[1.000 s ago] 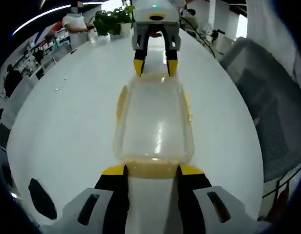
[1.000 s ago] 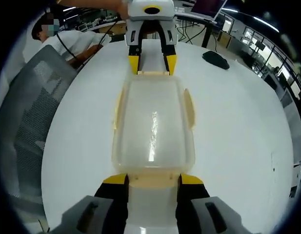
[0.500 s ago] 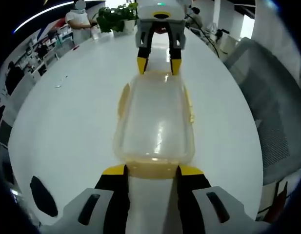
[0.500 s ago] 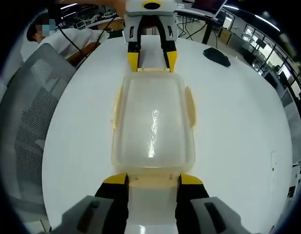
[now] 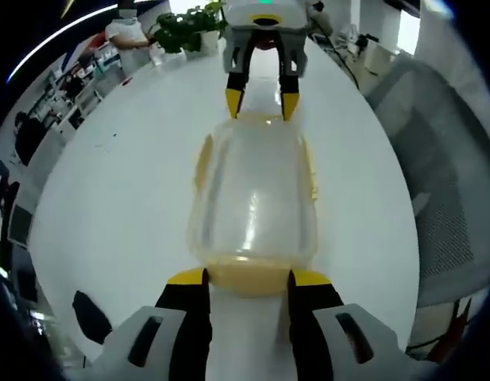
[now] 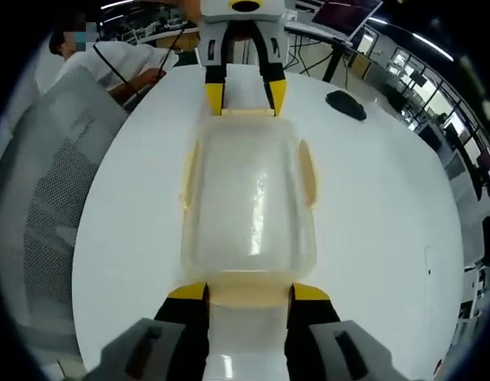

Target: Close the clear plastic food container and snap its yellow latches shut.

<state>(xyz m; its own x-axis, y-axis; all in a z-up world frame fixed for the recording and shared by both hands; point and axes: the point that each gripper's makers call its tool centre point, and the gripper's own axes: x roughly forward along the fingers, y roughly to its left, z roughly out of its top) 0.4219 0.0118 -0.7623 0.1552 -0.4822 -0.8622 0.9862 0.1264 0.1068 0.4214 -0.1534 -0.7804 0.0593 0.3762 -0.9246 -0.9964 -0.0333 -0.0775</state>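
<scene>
- Left claw (image 5: pixel 246 279): parted about as wide as the end latch (image 5: pixel 246 274), yellow tips flanking that yellow flap at the near end of the clear plastic food container (image 5: pixel 252 194); firm squeeze on it cannot be told.
- Right claw (image 6: pixel 248 294): same spread, tips on either side of the opposite end latch (image 6: pixel 248 287); grip likewise unclear.
- Container straight ahead of each claw, lengthwise between the two, lid down on the base, resting on the white counter (image 5: pixel 133 190).
- In the left gripper view, right claw at the far end of the container, yellow tips just at its far edge.
- In the right gripper view, left claw at the far end, tips at the far latch (image 6: pixel 246 113).
- Side latches (image 6: pixel 308 171) along both long edges, standing out slightly from the walls.
- Beyond the far claw in the left gripper view: a potted plant (image 5: pixel 185 28).
- In the right gripper view: mesh chair (image 6: pixel 50 190) left of the claw, dark mouse (image 6: pixel 345 103) ahead to the right.
</scene>
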